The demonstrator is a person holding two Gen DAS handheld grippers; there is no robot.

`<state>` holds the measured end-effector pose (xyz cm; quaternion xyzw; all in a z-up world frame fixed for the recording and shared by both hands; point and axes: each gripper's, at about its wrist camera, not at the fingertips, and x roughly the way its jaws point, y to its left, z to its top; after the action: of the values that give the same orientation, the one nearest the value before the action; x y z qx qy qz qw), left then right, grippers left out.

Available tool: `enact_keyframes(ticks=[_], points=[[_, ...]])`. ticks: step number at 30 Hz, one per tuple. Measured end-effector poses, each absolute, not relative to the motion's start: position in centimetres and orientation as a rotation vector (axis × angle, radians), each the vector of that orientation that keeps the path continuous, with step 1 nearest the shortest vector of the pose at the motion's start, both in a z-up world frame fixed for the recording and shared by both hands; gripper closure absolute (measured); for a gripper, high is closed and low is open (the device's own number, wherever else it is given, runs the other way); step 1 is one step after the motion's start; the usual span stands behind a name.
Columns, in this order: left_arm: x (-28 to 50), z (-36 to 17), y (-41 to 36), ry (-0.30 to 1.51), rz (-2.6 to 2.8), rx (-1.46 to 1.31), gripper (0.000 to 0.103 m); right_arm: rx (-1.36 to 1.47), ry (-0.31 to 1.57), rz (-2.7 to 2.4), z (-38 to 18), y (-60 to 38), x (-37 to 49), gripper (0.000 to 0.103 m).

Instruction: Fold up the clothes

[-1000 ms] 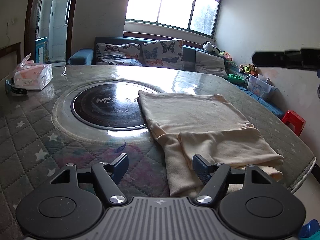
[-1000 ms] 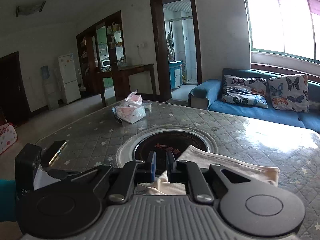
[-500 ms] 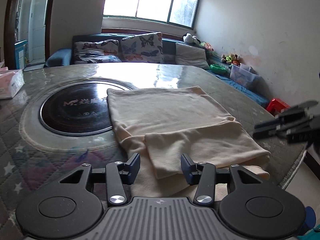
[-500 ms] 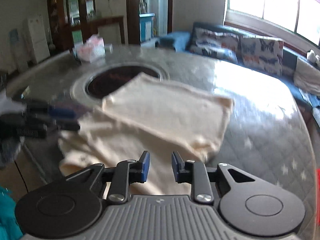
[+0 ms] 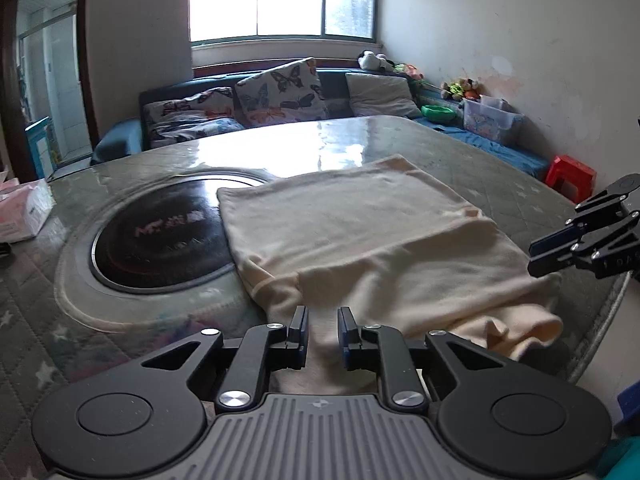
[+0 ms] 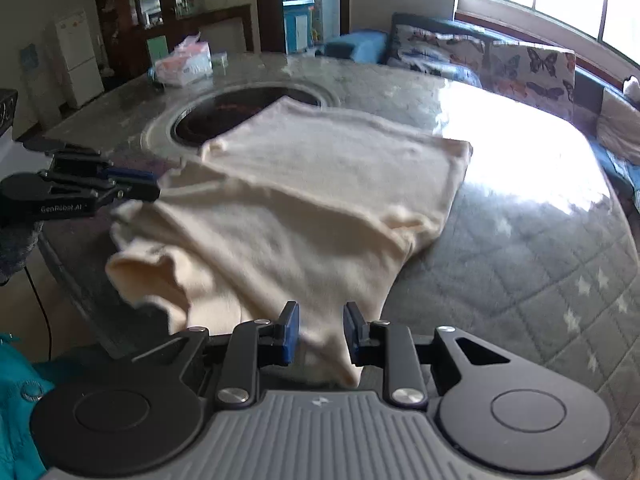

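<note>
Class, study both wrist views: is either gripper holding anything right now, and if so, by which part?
Nothing is held. The left gripper and right gripper are both open, poised over the near edge of the cream garment.

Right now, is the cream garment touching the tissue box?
Apart. The left wrist view shows the cream garment right of the dark round hotplate, the tissue box far left, with bare table between.

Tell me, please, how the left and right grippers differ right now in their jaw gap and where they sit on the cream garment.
The left gripper shows a narrower jaw gap than the right gripper. The left sits at the cream garment edge nearest the round black cooktop; the right sits at the opposite edge, away from it. Both are open, with cloth lying between their blue-padded fingers at the garment's near end.
</note>
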<state>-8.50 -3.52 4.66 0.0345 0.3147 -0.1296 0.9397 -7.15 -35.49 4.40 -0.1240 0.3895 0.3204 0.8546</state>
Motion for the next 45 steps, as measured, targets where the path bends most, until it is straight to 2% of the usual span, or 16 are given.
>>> enact_keyframes(ticks=[8, 17, 25, 33, 38, 45], points=[[-6.4, 5.8, -4.2, 0.626, -0.305, 0.029, 0.085, -0.204, 0.741, 0.64, 5.1, -35.0, -3.0, 0.079], [-3.2, 3.0, -4.8, 0.703, -0.301, 0.013, 0.086, -0.138, 0.781, 0.621, 2.2, -35.2, -0.1, 0.081], [-4.4, 3.4, -4.5, 0.698, -0.321, 0.026, 0.085, -0.21, 0.731, 0.652, 3.4, -34.6, -2.5, 0.08], [-8.8, 4.4, -4.6, 0.674, -0.426, 0.123, 0.083, -0.318, 0.725, 0.726, 2.9, -33.5, -7.1, 0.079], [-11.8, 4.6, -4.4, 0.656, -0.474, 0.229, 0.064, -0.362, 0.717, 0.736, 2.7, -33.6, -9.0, 0.079], [-13.5, 3.1, -6.1, 0.612, -0.508, 0.359, 0.062, -0.368, 0.709, 0.736, 3.3, -34.1, -9.9, 0.078]])
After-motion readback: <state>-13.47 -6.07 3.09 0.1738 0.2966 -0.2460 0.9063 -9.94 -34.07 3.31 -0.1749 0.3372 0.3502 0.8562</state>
